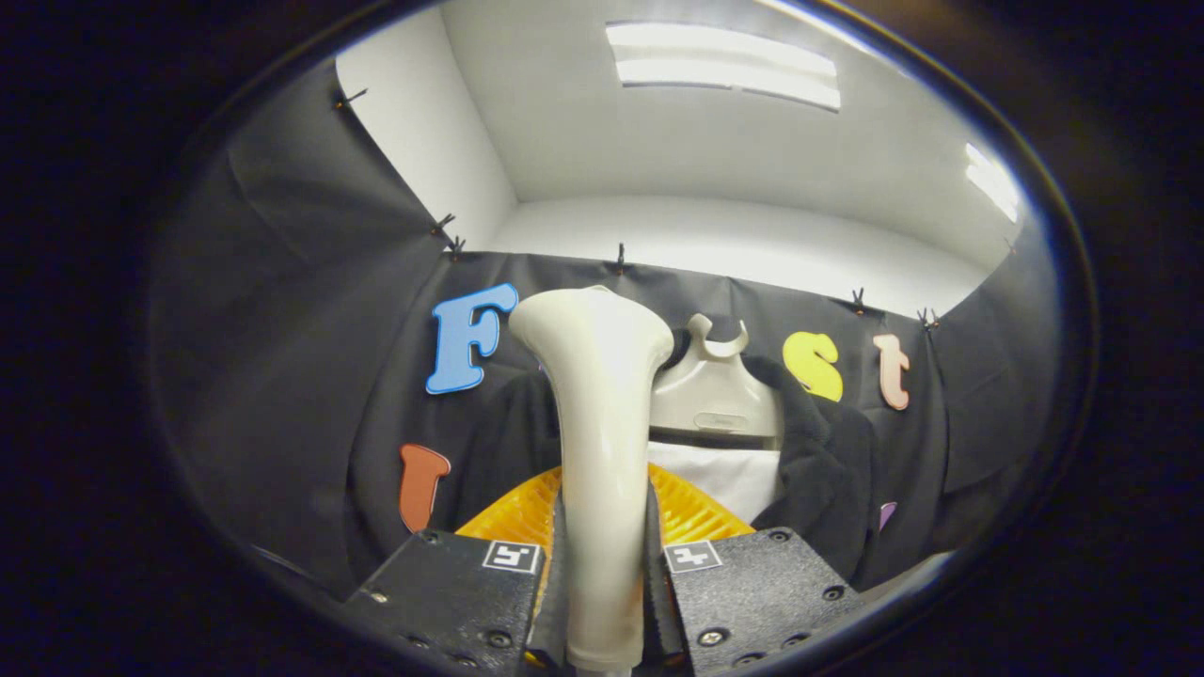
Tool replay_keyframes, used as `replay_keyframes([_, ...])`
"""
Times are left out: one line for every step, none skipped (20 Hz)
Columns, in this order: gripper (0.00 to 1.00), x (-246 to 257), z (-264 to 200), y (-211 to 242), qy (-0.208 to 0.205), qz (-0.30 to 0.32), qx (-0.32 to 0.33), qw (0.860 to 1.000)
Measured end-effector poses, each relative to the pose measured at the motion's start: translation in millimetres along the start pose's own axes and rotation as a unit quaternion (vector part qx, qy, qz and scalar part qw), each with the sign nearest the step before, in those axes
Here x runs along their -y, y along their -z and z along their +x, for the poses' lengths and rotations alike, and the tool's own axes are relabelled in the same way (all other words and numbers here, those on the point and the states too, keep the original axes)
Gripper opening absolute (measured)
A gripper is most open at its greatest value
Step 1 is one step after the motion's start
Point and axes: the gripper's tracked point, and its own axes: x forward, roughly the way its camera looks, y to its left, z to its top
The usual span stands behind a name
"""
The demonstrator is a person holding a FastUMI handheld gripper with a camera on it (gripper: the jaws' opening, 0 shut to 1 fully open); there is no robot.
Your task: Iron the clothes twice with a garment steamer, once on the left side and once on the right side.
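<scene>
My fingers [602, 574] clamp the steamer handle [597, 442] on both sides; I should keep that grip firm and sweep its head flat down the dark garment [828, 451] beyond.

One camera rides on the gripper [602, 602] and looks forward along its two fingers [451, 592], tilted upward so that ceiling lights [724, 66] show above the booth wall [282, 329]. It sits very near the steamer [597, 423] clamped between the fingers. The garment [818, 451] on its hanger [715, 385] hangs just beyond, against the wall.
</scene>
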Motion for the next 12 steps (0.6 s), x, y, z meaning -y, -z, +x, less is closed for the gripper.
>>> replay_keyframes([0.35,-2.5,4.4,1.4,0.001,-0.002,-0.002,1.000])
replay_keyframes([0.35,-4.8,7.1,3.1,0.003,-0.004,-0.003,1.000])
replay_keyframes([0.35,-6.3,9.8,5.9,0.005,-0.009,-0.005,1.000])
replay_keyframes([0.35,-6.7,11.0,9.6,0.007,-0.013,-0.007,1.000])
replay_keyframes([0.35,-8.4,10.8,12.8,0.006,-0.016,-0.011,1.000])
replay_keyframes([0.35,-10.2,8.9,16.4,0.005,-0.017,-0.013,1.000])
replay_keyframes([0.35,-10.9,6.3,19.9,0.003,-0.018,-0.017,1.000])
replay_keyframes([0.35,-9.7,4.0,22.9,0.004,-0.020,-0.017,1.000])
replay_keyframes([0.35,-8.0,1.9,26.0,0.006,-0.023,-0.018,1.000])
replay_keyframes([0.35,-6.8,-2.6,29.4,0.007,-0.025,-0.020,0.999])
replay_keyframes([0.35,-5.8,-7.0,34.2,0.007,-0.026,-0.024,0.999])
replay_keyframes([0.35,-4.6,-11.0,41.7,0.007,-0.026,-0.031,0.999])
